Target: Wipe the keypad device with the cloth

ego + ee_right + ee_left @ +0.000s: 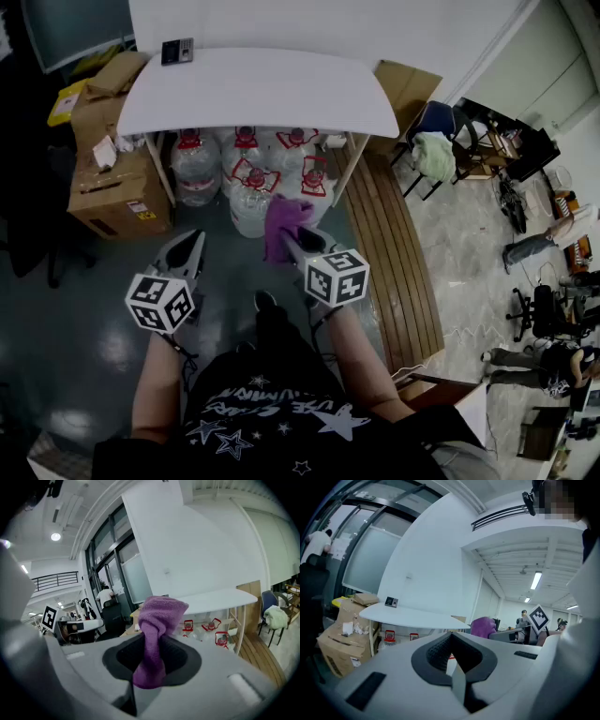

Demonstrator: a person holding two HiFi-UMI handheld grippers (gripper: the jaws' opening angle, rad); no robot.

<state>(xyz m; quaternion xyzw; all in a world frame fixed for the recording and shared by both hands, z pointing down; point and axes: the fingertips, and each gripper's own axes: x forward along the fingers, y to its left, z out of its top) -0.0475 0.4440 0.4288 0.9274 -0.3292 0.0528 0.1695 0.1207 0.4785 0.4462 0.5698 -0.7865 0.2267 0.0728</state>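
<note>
Head view: you're standing back from the white table (pixel 272 98), both grippers held low in front of you and well apart from it.

Keypad device (pixel 176 51) lies on the table's far left corner, right by the wall. Its long axis runs left-right, parallel to the table's back edge, and there's a lighter patch at its right end. Left gripper view shows it as a small dark box (pixel 391 602) on the tabletop, too small to tell which way its face points.

Right gripper (pixel 289 240): jaws are clamped on the purple cloth (pixel 283 223). Right gripper view confirms this, with the cloth (pixel 157 620) pinched between the pads. Its long axis runs roughly along the jaws: the bunched end sticks up past the tips and the short tail hangs back into the pad recess. In head view the free end points forward toward the table, over the water bottles (pixel 246 176) stored underneath.

Left gripper (pixel 194 240): jaws are together with nothing between them; left gripper view shows the tips (pixel 451 636) meeting. It points forward at the table's left half and sits beside the right gripper without touching it.

Cardboard boxes (pixel 112 183) are stacked at the table's left end.
</note>
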